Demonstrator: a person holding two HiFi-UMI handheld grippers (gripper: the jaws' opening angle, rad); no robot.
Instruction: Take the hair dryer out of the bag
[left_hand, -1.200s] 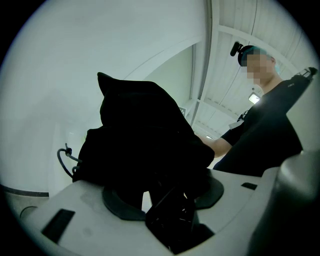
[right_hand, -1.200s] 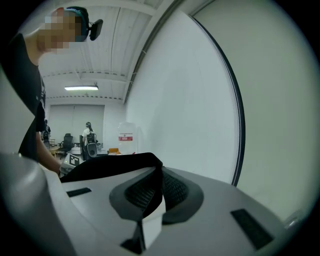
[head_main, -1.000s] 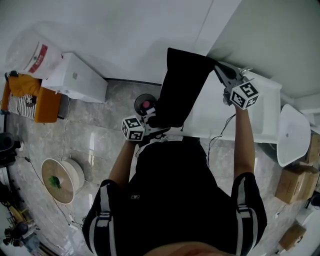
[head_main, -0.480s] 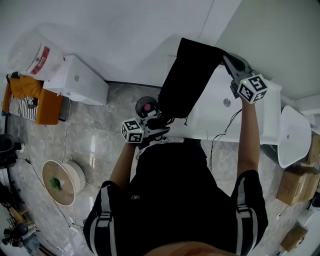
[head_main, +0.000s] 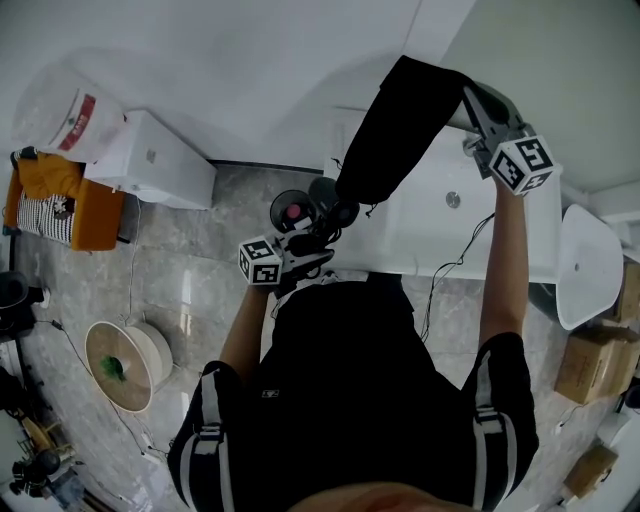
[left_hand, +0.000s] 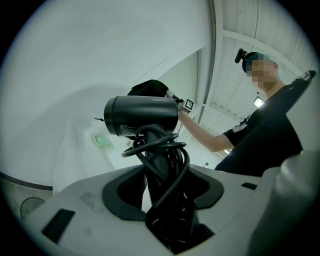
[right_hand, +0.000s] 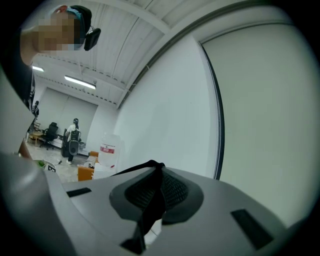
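The black hair dryer (left_hand: 142, 116) stands upright with its cord wound round the handle, and my left gripper (left_hand: 165, 200) is shut on that handle. In the head view the hair dryer's head (head_main: 335, 205) shows just below the mouth of the black bag (head_main: 400, 130), beyond the left gripper (head_main: 312, 243). My right gripper (head_main: 463, 92) holds the bag's far end high over the white table (head_main: 470, 230), so the bag hangs slanting down to the left. In the right gripper view, the right gripper (right_hand: 150, 200) is shut on a fold of the bag's black cloth (right_hand: 152, 187).
A round dark thing with a pink centre (head_main: 291, 211) lies left of the dryer. On the floor at left stand a white box (head_main: 150, 150), an orange seat (head_main: 70, 205) and a round basket (head_main: 125, 360). A white chair (head_main: 585, 265) and cardboard boxes (head_main: 590, 365) stand at right.
My right gripper has risen and moved right with the bag. The bag has slid up off the hair dryer, whose head now shows below it. The left gripper has stayed in place.
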